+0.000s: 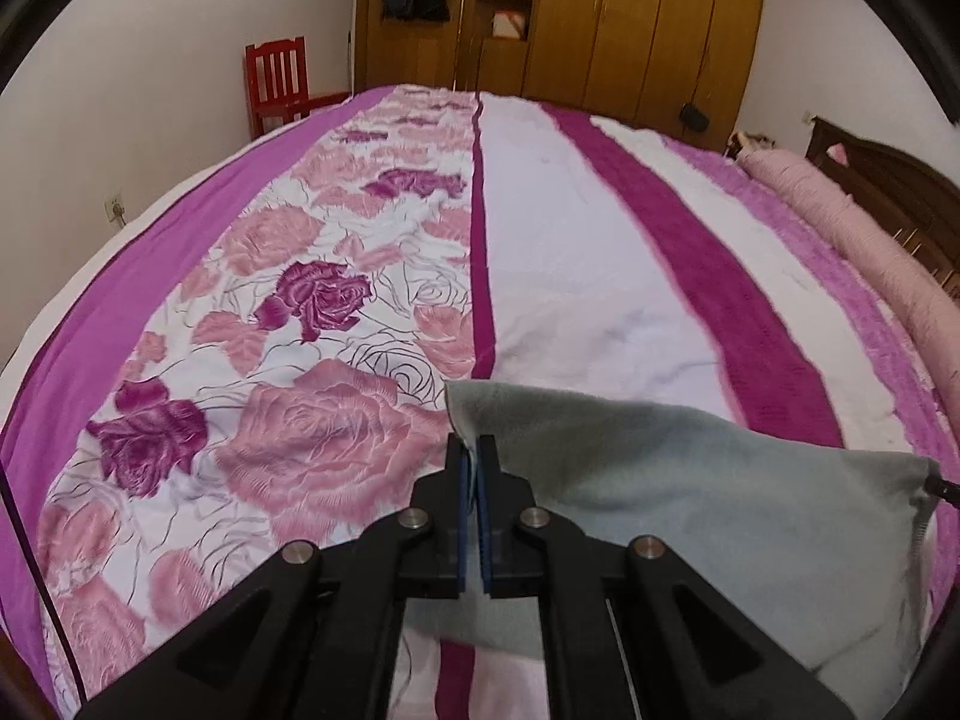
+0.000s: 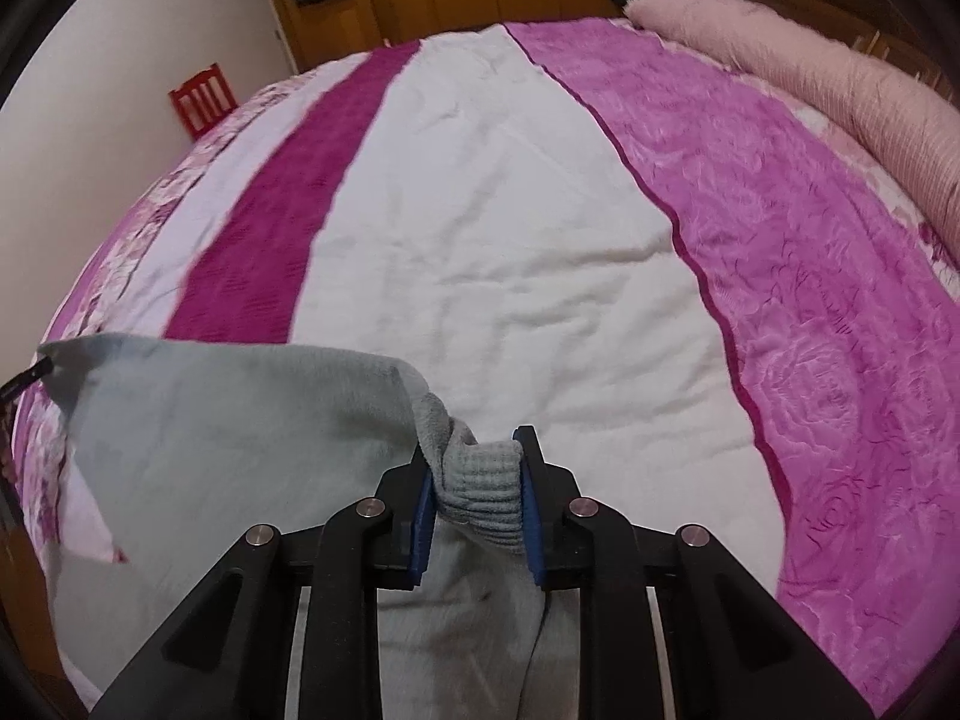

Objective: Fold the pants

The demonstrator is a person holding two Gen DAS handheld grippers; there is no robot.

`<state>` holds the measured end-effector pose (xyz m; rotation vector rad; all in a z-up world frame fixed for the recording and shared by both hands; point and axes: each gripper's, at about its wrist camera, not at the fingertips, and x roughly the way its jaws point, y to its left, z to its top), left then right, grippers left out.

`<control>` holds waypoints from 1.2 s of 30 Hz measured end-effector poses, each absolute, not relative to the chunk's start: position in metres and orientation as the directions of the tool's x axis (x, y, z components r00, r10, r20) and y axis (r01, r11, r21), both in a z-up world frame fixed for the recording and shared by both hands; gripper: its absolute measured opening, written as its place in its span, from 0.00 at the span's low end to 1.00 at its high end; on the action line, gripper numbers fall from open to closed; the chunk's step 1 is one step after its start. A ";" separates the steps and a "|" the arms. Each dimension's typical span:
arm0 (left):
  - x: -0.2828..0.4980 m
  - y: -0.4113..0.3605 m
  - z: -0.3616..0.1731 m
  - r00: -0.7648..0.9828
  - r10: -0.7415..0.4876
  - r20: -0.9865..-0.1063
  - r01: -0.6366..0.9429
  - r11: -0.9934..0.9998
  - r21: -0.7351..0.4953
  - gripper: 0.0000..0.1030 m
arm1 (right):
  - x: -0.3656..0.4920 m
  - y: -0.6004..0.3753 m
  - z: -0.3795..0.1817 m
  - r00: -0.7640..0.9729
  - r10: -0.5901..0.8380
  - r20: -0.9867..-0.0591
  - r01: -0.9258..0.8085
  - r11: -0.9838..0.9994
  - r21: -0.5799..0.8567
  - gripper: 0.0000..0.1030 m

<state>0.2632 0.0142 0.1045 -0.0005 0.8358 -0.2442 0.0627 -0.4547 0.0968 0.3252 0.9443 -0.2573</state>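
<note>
Pants (image 1: 690,492) lifted over bedspread (image 1: 570,276); red chair (image 1: 277,84) beyond.

Floral bedspread (image 1: 312,312), red chair (image 1: 277,84), wardrobe (image 1: 630,24)

Grey pants (image 1: 690,510): lower part cut off by frame bottom, partly hidden behind gripper linkage. Wardrobe (image 1: 600,18): shelf contents too small to identify. Red chair (image 1: 279,84): legs hidden behind bed.
</note>
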 end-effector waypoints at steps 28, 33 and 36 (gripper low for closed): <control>0.062 0.109 0.134 0.730 -0.207 -0.651 0.147 0.978 -0.147 0.02 | -0.093 -0.370 0.117 0.550 -0.154 -0.821 0.267 0.964 -0.001 0.23; 0.035 0.122 0.110 0.688 -0.231 -0.688 0.153 0.973 -0.173 0.02 | -0.104 -0.356 0.102 0.520 -0.171 -0.837 0.254 0.967 -0.039 0.23; 0.022 0.122 0.088 0.661 -0.203 -0.722 0.147 0.979 -0.142 0.03 | -0.102 -0.352 0.086 0.485 -0.190 -0.854 0.252 0.965 -0.072 0.23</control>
